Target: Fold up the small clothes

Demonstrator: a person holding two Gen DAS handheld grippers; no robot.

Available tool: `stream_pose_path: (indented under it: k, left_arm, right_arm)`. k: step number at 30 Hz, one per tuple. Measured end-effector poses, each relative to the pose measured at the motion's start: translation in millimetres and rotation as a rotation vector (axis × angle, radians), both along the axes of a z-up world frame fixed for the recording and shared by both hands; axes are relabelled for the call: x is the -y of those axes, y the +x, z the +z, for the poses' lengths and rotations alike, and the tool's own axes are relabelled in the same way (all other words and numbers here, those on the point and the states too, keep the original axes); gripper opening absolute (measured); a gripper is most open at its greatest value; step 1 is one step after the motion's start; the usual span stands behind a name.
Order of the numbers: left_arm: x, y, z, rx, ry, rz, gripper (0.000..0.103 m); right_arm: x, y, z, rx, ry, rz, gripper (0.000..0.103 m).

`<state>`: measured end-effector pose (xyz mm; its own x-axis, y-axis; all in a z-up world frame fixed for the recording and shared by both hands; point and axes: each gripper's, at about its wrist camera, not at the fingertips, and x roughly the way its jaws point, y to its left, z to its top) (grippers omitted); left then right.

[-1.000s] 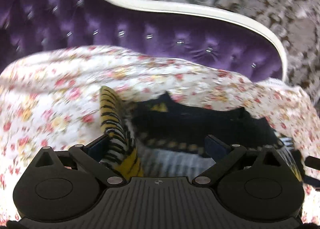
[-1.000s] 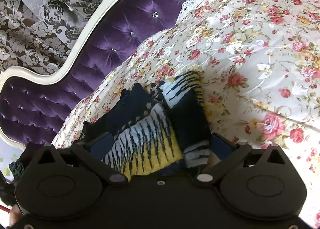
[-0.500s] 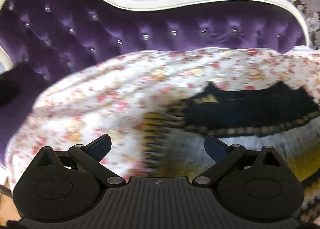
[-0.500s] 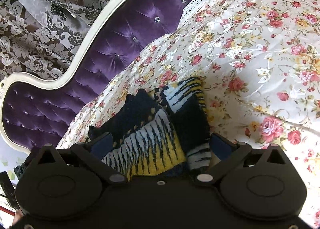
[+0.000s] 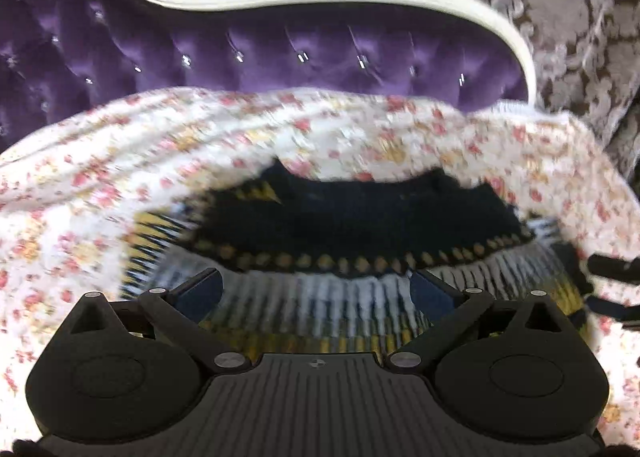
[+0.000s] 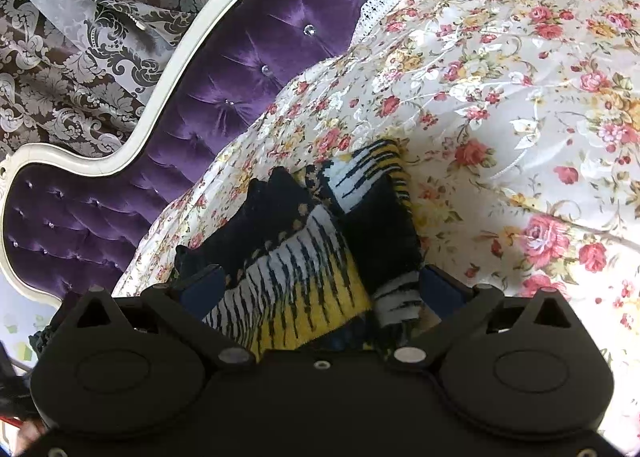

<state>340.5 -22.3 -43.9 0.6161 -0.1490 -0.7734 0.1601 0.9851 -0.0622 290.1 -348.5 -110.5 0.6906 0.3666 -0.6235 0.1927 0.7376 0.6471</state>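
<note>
Lying on the white floral bedspread (image 6: pixel 500 105) before a purple tufted headboard (image 6: pixel 248 69), the small knitted garment in navy, white and yellow (image 6: pixel 304 257) sits partly folded. Both the left gripper (image 5: pixel 316 291) and the right gripper (image 6: pixel 320 289) hover just over it, jaws spread wide, gripping nothing. Motion blurs the left view.

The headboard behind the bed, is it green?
No, the tufted headboard is purple velvet with a white frame, rising behind the floral bedspread.
</note>
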Motion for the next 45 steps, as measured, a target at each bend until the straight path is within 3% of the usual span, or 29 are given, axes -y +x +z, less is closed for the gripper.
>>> stream_pose_path:
  k: [4,8,19,23,28,32,35,45]
  left_arm:
    - [16,3,-24,-0.014,0.08,-0.009,0.102]
    - [27,7,-51,-0.063,0.213,-0.041,0.103]
    - [12,-15,-43,-0.052,0.137,-0.02,0.103]
    - [6,-29,-42,-0.088,0.098,-0.027,0.103]
    - [5,-37,-48,-0.063,0.09,-0.021,0.103]
    - [9,-38,-48,-0.061,0.115,-0.022,0.103]
    - [6,-38,-48,-0.061,0.089,-0.022,0.103]
    - [8,-42,-51,-0.036,0.095,-0.004,0.103]
  right_arm:
    - [2,0,0,-0.002,0.015,-0.002,0.103]
    - [4,1,0,-0.005,0.035,-0.007,0.103]
    - [14,-1,-3,-0.01,0.069,0.006,0.103]
    - [27,1,-11,-0.043,0.096,-0.015,0.103]
    - [41,0,-23,-0.05,0.205,-0.026,0.103]
    - [40,2,-32,-0.036,0.274,-0.007,0.103]
    - [34,8,-36,-0.021,0.305,0.022,0.103]
    - [13,25,-37,0.091,0.266,0.102,0.103]
